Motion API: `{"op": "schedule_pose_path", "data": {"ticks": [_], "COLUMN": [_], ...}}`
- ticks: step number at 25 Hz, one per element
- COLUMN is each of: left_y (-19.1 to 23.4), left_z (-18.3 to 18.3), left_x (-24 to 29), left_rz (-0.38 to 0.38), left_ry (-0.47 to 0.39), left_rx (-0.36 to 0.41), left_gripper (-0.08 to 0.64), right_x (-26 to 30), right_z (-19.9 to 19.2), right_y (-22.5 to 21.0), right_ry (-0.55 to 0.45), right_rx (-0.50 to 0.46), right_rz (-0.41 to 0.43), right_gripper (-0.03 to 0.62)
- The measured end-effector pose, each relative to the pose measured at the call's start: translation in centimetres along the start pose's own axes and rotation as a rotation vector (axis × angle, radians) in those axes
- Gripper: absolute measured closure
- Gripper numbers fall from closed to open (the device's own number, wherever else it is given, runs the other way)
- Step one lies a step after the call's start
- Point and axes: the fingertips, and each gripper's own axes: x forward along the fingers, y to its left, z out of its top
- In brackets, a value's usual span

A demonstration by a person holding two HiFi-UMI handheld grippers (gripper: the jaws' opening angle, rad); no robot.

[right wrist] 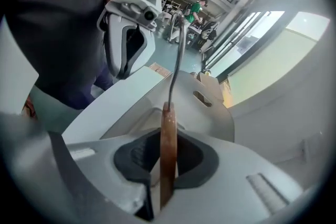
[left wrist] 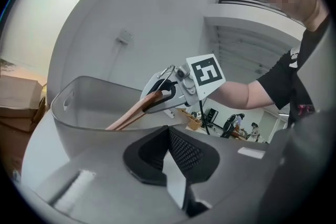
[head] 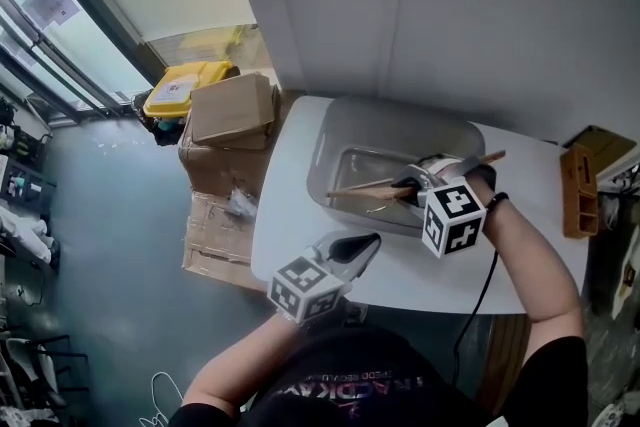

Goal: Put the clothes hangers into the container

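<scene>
A grey translucent container [head: 345,130] stands on the white table [head: 290,215]. My right gripper [head: 410,187] is over its near wall, shut on a wooden clothes hanger [head: 360,187] that lies across the container's inside. In the right gripper view the hanger [right wrist: 168,149] stands edge-on between the pads, its metal hook [right wrist: 176,60] pointing up over the container [right wrist: 210,107]. My left gripper [head: 365,243] rests at the table's front, just short of the container, shut with nothing in it. The left gripper view shows its jaws [left wrist: 168,157] together, with the container [left wrist: 79,107] and the right gripper [left wrist: 163,94] beyond.
Cardboard boxes [head: 232,110] and a yellow case [head: 180,87] sit on the floor left of the table. A wooden organiser [head: 580,190] stands at the table's right edge. A white wall runs close behind the container.
</scene>
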Motion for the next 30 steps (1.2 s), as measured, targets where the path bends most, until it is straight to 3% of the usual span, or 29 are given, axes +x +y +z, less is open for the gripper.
{"op": "schedule_pose_path", "data": {"ticks": [6, 22, 30], "left_y": [0.5, -0.4, -0.4], "left_z": [-0.9, -2.6, -3.3], "left_x": [0.2, -0.2, -1.0], "left_rz": [0.052, 0.098, 0.088], "left_ry": [0.001, 0.007, 0.012], "left_rx": [-0.028, -0.06, -0.06], "left_gripper": [0.561, 0.561, 0.561], "right_x": [2.4, 4.8, 5.4], "right_z": [-1.4, -1.7, -2.9], "right_y": [0.5, 2.5, 4.1], "right_ry": [0.0, -0.006, 0.078], "right_rx": [-0.084, -0.134, -0.186], "right_rz": [-0.009, -0.016, 0.044], "right_gripper": [0.535, 0.534, 0.505]}}
